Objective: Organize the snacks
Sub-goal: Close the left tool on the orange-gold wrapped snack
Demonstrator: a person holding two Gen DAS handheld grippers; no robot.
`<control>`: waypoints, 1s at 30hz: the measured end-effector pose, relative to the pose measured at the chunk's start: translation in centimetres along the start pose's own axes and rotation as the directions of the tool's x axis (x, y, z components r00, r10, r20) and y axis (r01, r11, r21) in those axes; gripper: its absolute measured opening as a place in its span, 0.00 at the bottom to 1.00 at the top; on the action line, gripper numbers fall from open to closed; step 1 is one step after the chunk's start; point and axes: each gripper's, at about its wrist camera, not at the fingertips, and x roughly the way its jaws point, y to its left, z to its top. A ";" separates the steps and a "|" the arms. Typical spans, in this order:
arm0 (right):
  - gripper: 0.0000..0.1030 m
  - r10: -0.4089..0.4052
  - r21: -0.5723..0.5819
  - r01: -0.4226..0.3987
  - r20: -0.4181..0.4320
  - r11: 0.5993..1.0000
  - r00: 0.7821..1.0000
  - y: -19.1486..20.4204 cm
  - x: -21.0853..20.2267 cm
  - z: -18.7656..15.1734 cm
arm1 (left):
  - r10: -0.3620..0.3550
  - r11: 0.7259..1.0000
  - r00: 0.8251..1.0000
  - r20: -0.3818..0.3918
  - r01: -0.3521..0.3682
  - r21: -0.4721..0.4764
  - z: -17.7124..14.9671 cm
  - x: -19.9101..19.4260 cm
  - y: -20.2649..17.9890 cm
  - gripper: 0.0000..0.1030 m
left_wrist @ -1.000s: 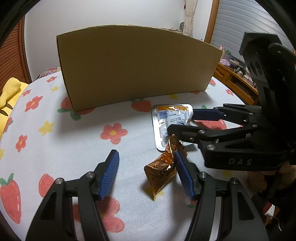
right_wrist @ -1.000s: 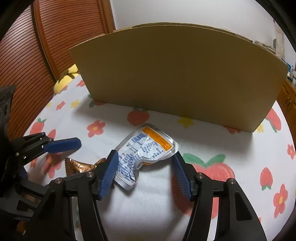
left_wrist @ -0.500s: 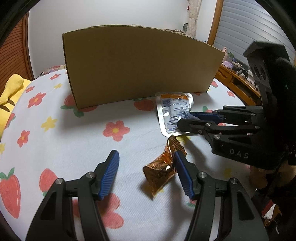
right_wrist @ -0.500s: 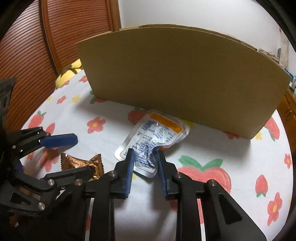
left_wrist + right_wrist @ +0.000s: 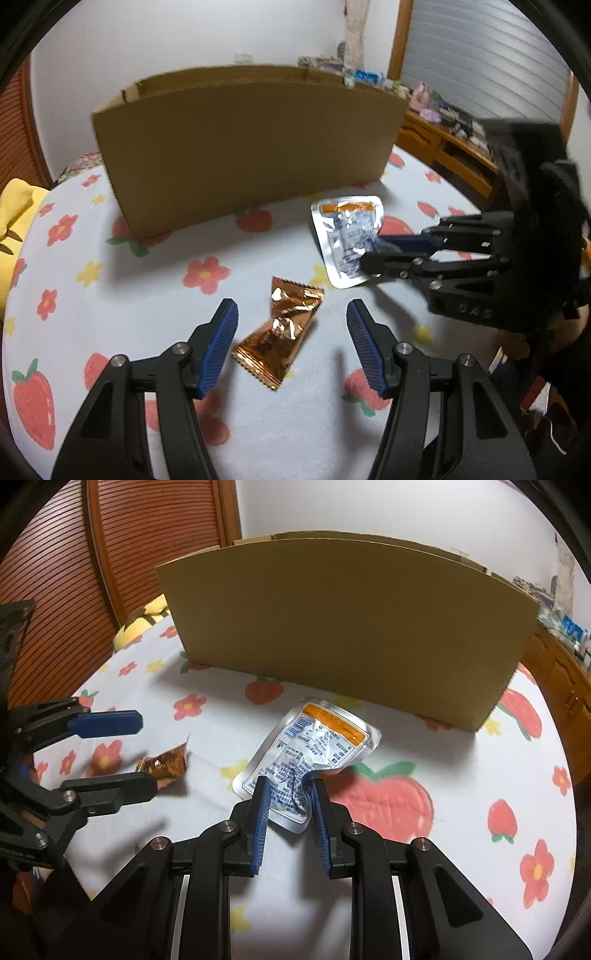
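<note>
A crinkled orange foil wrapper (image 5: 280, 332) lies on the flowered sheet between the blue pads of my left gripper (image 5: 291, 332), which stands open and does not touch it. To its right my right gripper (image 5: 373, 254) pinches the near edge of a silver pouch with an orange band (image 5: 347, 232). In the right wrist view the right gripper (image 5: 289, 794) is shut on the crumpled pouch (image 5: 317, 742), whose far end rests on the sheet. The left gripper (image 5: 122, 757) and the wrapper (image 5: 166, 764) show at the left. A tall cardboard box (image 5: 251, 147) (image 5: 343, 620) stands behind, open at the top.
The white sheet (image 5: 110, 295) printed with strawberries and flowers covers the whole surface. A yellow cushion (image 5: 14, 214) lies at its left edge. A wooden desk with clutter (image 5: 454, 155) stands at the right, and a slatted wooden door (image 5: 55, 572) at the left.
My right gripper shut on the silver pouch, crumpled it and carried it a little toward the box. The orange wrapper, earlier against my left gripper's right pad, now lies midway between the pads.
</note>
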 end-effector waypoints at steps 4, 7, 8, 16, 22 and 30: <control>0.20 -0.005 -0.001 0.005 0.002 1.000 1.000 -0.1 -0.5 -0.7 | 0.021 1.000 0.999 -0.037 -0.021 0.017 0.1 1.2 -0.2 0.56; 0.20 0.002 0.011 -0.002 0.005 1.000 1.000 -0.2 -0.6 -1.0 | 0.031 0.999 0.998 -0.051 -0.030 0.019 0.2 1.7 -0.3 0.50; 0.20 0.002 0.013 -0.003 0.006 1.000 1.000 -0.2 -0.6 -1.0 | 0.034 0.999 0.998 -0.052 -0.033 0.022 0.2 1.8 -0.3 0.48; 0.21 0.003 0.017 -0.003 0.012 1.000 1.000 -0.1 -0.6 -1.1 | 0.045 0.999 0.998 -0.045 -0.044 0.033 -0.4 1.7 -0.5 0.30; 0.21 0.009 0.021 -0.009 0.023 1.000 1.000 -0.2 -0.7 -1.5 | 0.035 0.999 0.999 -0.018 -0.034 0.009 -0.8 1.0 -0.2 0.19; 0.20 0.012 0.024 -0.013 0.036 1.000 0.999 -0.4 -1.1 -1.7 | 0.036 0.999 0.999 0.016 -0.035 -0.009 -0.3 -0.1 -0.1 0.19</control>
